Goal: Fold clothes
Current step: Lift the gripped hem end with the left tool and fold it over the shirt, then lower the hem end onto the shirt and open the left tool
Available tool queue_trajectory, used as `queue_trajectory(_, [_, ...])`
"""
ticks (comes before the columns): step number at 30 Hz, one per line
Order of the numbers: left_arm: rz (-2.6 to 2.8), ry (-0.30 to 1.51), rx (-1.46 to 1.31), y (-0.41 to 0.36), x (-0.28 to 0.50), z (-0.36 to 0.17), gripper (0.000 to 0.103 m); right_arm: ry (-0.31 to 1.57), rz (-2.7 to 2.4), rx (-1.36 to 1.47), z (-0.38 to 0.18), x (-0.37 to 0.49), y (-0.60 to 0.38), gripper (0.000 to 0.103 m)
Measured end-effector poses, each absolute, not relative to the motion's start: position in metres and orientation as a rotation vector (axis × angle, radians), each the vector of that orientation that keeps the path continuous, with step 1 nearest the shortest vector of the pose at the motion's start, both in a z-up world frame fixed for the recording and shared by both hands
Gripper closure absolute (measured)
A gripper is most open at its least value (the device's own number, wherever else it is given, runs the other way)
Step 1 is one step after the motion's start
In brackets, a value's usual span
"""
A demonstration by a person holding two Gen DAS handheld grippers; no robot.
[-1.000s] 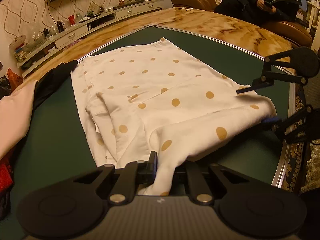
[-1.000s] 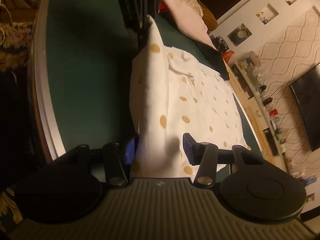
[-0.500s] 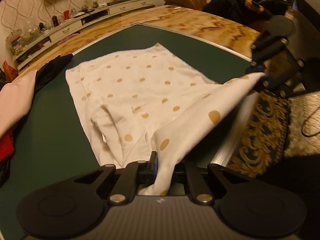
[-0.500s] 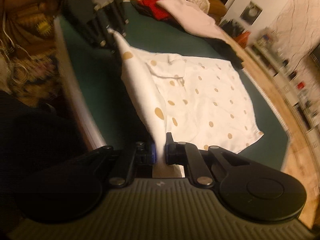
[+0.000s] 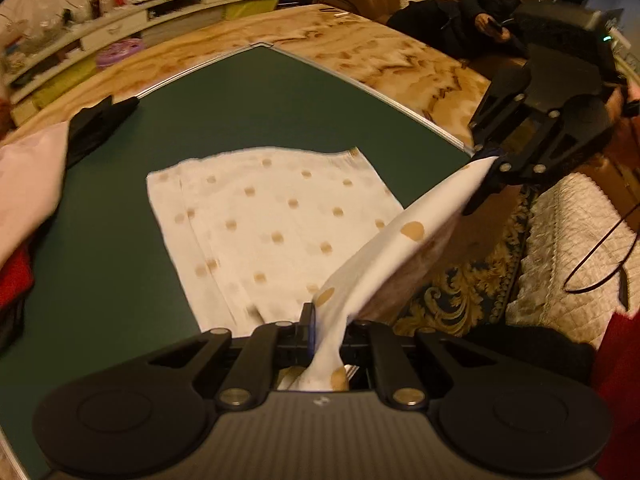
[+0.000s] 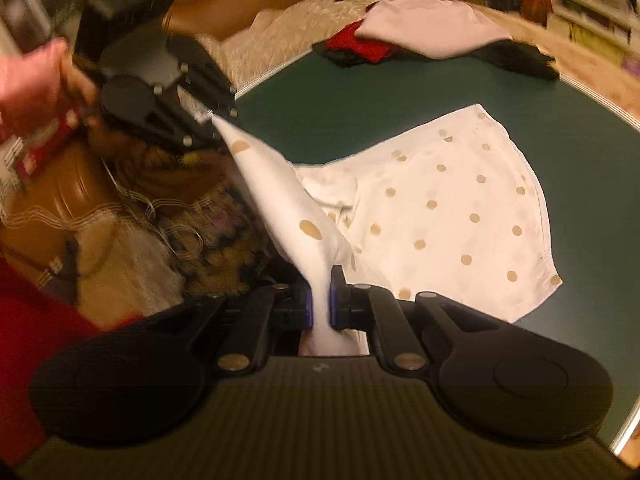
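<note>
A white garment with tan dots (image 5: 276, 216) (image 6: 448, 208) lies partly on the green table (image 5: 248, 100) (image 6: 360, 120), its near edge lifted off the cloth. My left gripper (image 5: 326, 326) is shut on one end of that raised edge. My right gripper (image 6: 320, 300) is shut on the other end. The fabric stretches taut between them as a band above the table's near rim. In the left wrist view the right gripper (image 5: 486, 164) shows at the upper right; in the right wrist view the left gripper (image 6: 210, 120) shows at the upper left with a hand behind it.
A pink garment (image 5: 28, 184) (image 6: 424, 28), a black one (image 5: 96, 124) (image 6: 516, 60) and a red one (image 6: 360, 42) lie at the table's far side. A person (image 5: 480, 12) sits on a brown sofa behind. Patterned carpet (image 5: 460, 284) lies below the table's edge.
Both grippers rose and pulled the garment's near edge up off the table. The right gripper's jaws shut on the fabric. The view now looks down more steeply on the cloth.
</note>
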State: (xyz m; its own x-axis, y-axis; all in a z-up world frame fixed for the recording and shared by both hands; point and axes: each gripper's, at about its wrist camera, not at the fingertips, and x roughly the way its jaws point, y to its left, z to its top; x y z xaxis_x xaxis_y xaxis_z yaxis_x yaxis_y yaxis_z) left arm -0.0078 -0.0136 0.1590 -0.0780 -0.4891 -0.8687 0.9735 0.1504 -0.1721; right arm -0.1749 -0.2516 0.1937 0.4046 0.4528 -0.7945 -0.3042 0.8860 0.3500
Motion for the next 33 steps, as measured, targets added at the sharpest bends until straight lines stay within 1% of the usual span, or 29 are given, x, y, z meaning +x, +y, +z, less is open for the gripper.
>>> queue_trajectory(3, [-1.415,1.019,0.653,-0.05,0.036,0.146,0.095,1.063,0.459,0.265,0.178,-0.147,-0.294,0.093])
queue_trajectory(7, [-1.463,1.078,0.681,-0.104,0.092,0.11,0.095,1.079,0.429,0.357,0.143,-0.119,-0.337,0.093])
queue_trajectory(13, [-1.523,1.138,0.711,-0.159,0.139,0.055,0.095,1.122,0.413,0.56,0.076,-0.07,-0.41,0.093])
queue_trajectory(19, [-1.552,1.135,0.715,-0.185,0.165,0.038,0.095,1.114,0.427,0.689,0.038,-0.042,-0.462,0.092])
queue_trajectory(20, [-1.552,1.137,0.706,-0.187,0.169,0.037,0.093,1.109,0.425,0.707,0.032,-0.039,-0.467,0.092])
queue_trajectory(21, [-1.547,1.138,0.695,-0.188,0.172,0.036,0.089,1.104,0.427,0.724,0.025,-0.037,-0.472,0.089])
queue_trajectory(22, [-1.536,1.136,0.691,-0.189,0.175,0.035,0.086,1.102,0.419,0.724,0.021,-0.035,-0.474,0.089])
queue_trajectory(24, [-1.515,1.125,0.677,-0.187,0.18,0.034,0.077,1.093,0.401,0.727,0.017,-0.035,-0.477,0.084])
queue_trajectory(25, [-1.499,1.118,0.669,-0.185,0.182,0.033,0.074,1.089,0.394,0.729,0.015,-0.035,-0.478,0.083])
queue_trajectory(27, [-1.46,1.097,0.653,-0.181,0.186,0.033,0.064,1.078,0.385,0.742,0.013,-0.035,-0.481,0.083])
queue_trajectory(28, [-1.443,1.092,0.636,-0.178,0.188,0.034,0.061,1.076,0.378,0.747,0.014,-0.04,-0.479,0.081])
queue_trajectory(29, [-1.427,1.086,0.619,-0.175,0.19,0.034,0.057,1.073,0.377,0.753,0.015,-0.043,-0.479,0.078])
queue_trajectory(31, [-1.409,1.079,0.603,-0.17,0.194,0.034,0.057,1.064,0.374,0.764,0.013,-0.045,-0.477,0.073])
queue_trajectory(33, [-1.401,1.08,0.586,-0.165,0.196,0.032,0.053,1.057,0.36,0.772,0.011,-0.05,-0.475,0.066])
